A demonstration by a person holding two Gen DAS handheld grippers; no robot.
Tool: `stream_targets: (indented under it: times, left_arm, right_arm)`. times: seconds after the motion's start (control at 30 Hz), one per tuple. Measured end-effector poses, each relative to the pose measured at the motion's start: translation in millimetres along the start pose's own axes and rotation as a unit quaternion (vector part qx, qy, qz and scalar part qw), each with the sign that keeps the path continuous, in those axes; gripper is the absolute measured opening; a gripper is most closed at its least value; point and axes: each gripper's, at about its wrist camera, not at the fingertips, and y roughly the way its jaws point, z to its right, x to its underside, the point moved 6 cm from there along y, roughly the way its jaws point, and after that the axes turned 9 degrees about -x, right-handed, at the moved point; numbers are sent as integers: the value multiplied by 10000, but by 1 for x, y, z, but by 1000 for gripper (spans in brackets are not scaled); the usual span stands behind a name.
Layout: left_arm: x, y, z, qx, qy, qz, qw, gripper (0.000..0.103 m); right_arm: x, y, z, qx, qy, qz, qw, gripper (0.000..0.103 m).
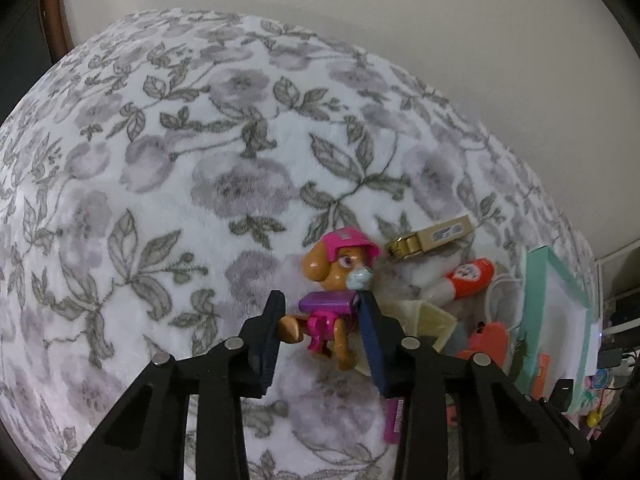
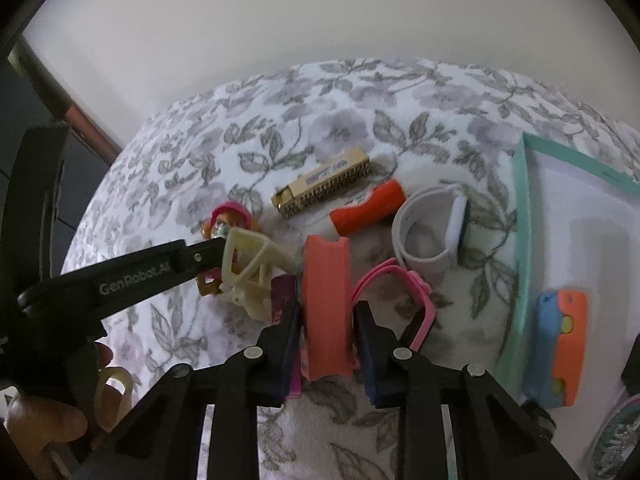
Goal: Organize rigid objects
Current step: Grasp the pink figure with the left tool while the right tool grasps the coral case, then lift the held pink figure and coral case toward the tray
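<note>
The left gripper is closing its fingers around the toy dog figure, lower centre of the left wrist view; the right-hand pad is touching the purple pack, while contact on the other side is unclear. The right gripper is clamping the coral plastic piece, lower centre of its view. Both things are lying on the floral blanket, not a counter.

The figure is likely light, hard and glossy, so it may be slipping; the torso is offering the flattest hold. The coral piece appears stiff and light; grip across its raised edges.

The cream frame toy is hiding most of the figure in the right view. The teal box is cut off at right.
</note>
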Motion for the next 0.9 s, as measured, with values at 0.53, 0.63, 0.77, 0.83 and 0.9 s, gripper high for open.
stream_targets:
  times: [0.53,0.63,0.77,0.83,0.9]
  left_arm:
    - [-36,-89,1,260,-130,1107,9934,28]
    - [-41,-109,2,299,-135,1358,9902,28]
    - [-43,-129,7,370,-93,1599,9864,28]
    - [-43,-138,11,414,-54,1701,9845,28]
    - [-42,-143,14,423,8,1750,9837,28]
  right_arm:
    - [-31,-72,-9,-124,-52,832,9964,28]
    - [-35,-87,-9,-85,-69,987,9951,28]
    - [-40,-107,-7,-95,-62,1204,9927,28]
    - [-43,-117,-6,-75,-62,1305,9914,28]
    - [-45,-124,-6,-96,-55,1351,9908,28]
